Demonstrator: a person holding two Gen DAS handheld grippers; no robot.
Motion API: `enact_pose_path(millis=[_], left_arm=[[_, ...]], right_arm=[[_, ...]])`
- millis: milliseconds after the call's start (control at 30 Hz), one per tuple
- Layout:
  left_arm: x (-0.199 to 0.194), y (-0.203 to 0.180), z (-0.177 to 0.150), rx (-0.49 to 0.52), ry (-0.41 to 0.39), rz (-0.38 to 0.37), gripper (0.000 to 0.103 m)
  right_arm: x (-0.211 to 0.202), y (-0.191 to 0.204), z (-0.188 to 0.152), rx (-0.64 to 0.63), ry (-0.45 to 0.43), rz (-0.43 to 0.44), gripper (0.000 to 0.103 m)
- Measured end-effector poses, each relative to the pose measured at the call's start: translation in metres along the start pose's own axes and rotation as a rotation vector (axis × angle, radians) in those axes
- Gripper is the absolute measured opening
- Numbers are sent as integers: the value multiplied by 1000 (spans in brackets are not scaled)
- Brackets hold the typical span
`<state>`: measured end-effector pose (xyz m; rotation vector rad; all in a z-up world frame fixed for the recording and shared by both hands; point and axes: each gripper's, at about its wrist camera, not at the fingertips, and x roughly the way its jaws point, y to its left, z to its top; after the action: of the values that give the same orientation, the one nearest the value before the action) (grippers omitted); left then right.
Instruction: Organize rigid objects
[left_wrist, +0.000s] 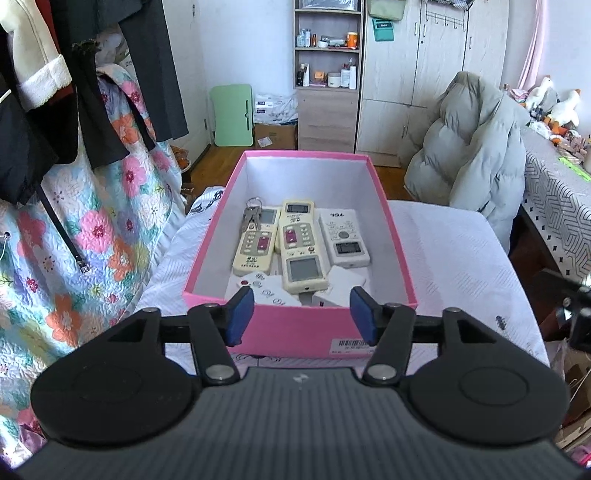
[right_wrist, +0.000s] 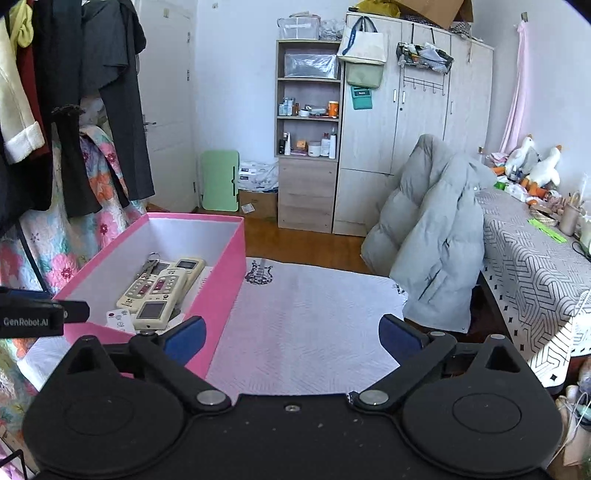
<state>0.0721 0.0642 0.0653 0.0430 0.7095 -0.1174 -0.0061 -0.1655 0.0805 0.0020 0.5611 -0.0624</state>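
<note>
A pink box (left_wrist: 391, 236) with a white inside stands on the white-covered table (left_wrist: 461, 266). It holds several remote controls (left_wrist: 299, 243), a bunch of keys (left_wrist: 252, 214) and small white flat items. My left gripper (left_wrist: 301, 314) hovers at the box's near wall, open, nothing between its blue pads. In the right wrist view the pink box (right_wrist: 221, 280) is at the left, with the remote controls (right_wrist: 159, 291) inside. My right gripper (right_wrist: 291, 339) stands wide open over the bare cloth to the right of the box, holding nothing. The left gripper's body shows at that view's left edge.
A grey puffer jacket (right_wrist: 432, 236) hangs over a chair beside the table. A patterned tablecloth (right_wrist: 535, 266) with plush ducks and clutter is at the right. Hanging clothes (left_wrist: 74, 92) and a floral quilt (left_wrist: 74, 240) are at the left. A shelf unit (right_wrist: 308, 136) and wardrobe stand behind.
</note>
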Motion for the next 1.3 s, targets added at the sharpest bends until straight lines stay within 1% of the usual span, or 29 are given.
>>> enact_pose_path(millis=[33,200,300,367,400,467,567,700,933,1300], left_arm=[[1,0,-1,-1,3,3,60],[2,-1,-2,5,4,8,76],[3,-3,-2,8,7,8,83],[3,-3,-1,3,26,-6,88],[4,-3,-1,1,37,-10,92],[4,-4,-1,-3,59,3,97],[5,-7,-3,-4,87,33,97],[2,-9,-4,8,87,59,97],[-9,-11,-2,-5,76,69,97],[-18,-20,-1,7,78,67,98]], right_arm=[[-1,-1,0,4,-1,-1,101],[-4,-4,2,20,-5,-9,101],[-5,-4,2,23,-3,-2,101],[-7,-4,2,21,-10,1,101],[-8,-3,2,19,-14,1,101],[-9,-2,1,15,-14,-1,101],[-9,-3,0,16,-13,-5,101],[-11,-7,0,27,-14,-13,101],[-15,-13,-2,57,-37,-34,101],[-13,-18,-9,83,-22,-36,101]])
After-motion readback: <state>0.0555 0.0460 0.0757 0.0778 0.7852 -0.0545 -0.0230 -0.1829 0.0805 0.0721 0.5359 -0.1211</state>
